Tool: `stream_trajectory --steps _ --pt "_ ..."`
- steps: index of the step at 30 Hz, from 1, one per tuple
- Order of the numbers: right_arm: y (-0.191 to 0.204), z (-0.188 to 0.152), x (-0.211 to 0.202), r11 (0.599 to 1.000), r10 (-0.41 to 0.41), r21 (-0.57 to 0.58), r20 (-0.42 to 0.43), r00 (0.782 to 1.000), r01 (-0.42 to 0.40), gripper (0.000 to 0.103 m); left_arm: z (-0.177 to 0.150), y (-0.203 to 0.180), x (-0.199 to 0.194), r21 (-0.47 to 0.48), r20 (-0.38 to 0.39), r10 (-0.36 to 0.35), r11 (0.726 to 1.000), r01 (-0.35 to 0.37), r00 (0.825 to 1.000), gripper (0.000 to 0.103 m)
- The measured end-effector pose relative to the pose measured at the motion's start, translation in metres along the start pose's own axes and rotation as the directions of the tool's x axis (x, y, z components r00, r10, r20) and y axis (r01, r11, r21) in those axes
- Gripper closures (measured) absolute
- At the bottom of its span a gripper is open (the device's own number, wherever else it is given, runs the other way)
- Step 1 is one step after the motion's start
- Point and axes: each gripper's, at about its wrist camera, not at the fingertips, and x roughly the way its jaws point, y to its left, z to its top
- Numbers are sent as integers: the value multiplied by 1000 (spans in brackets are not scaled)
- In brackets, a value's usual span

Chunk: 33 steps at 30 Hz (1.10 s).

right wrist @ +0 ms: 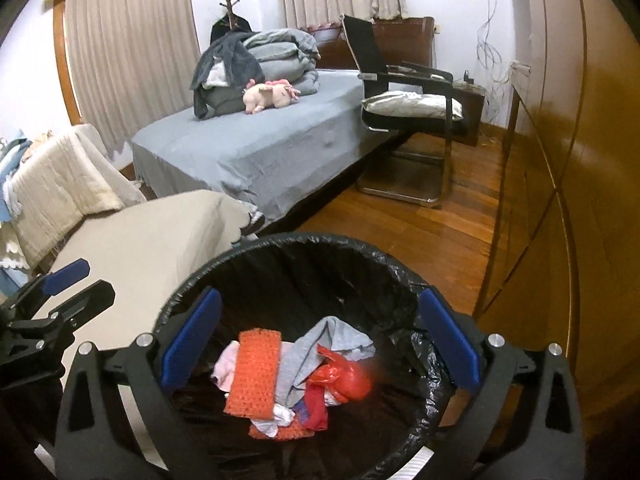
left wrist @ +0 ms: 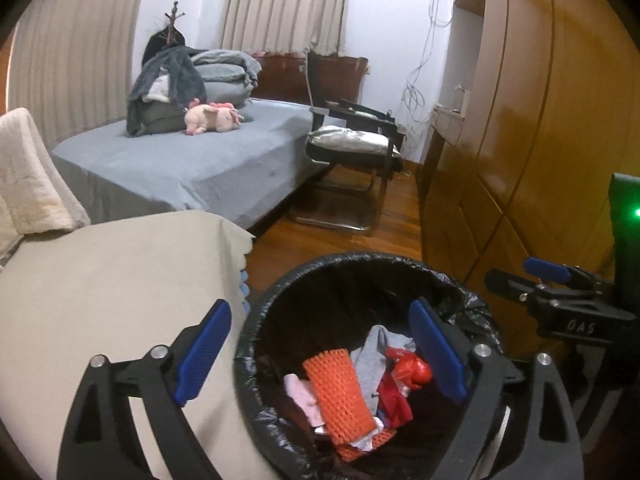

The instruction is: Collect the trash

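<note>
A round bin with a black liner (left wrist: 276, 300) (right wrist: 200, 276) stands on the wood floor beside a beige-covered table. Inside lie an orange foam net (left wrist: 340, 388) (right wrist: 252, 372), grey and pink wrappers and a red plastic bag (left wrist: 412, 372) (right wrist: 344, 380). My left gripper (left wrist: 320, 354) hangs open and empty over the bin's left rim. My right gripper (right wrist: 320, 344) is open and empty above the bin's middle; it also shows at the right edge of the left wrist view (left wrist: 532, 276). The red bag looks blurred, seemingly falling.
The beige table (left wrist: 100, 300) (right wrist: 132, 248) is left of the bin. A wooden wardrobe (left wrist: 540, 140) runs along the right. A bed (right wrist: 260, 144) and a black chair (right wrist: 408, 108) stand behind, with wood floor (right wrist: 420, 232) between.
</note>
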Motion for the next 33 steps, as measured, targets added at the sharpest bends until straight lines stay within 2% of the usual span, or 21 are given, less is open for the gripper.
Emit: stream_trajectory --steps 6,14,21,33 --pt "20 16 -33 999 49 -25 51 997 -48 6 6 6 -38 -3 42 65 998 -64 997 7" --pt "56 28 -75 989 123 -93 97 988 -114 5 17 10 -87 -23 78 133 991 -131 988 6" --pt "75 30 -96 981 160 -129 111 981 -146 5 21 9 -120 -26 113 180 984 -178 977 6" --pt "93 30 -110 974 176 -167 124 976 -155 5 22 11 -145 -48 157 190 982 -184 969 6"
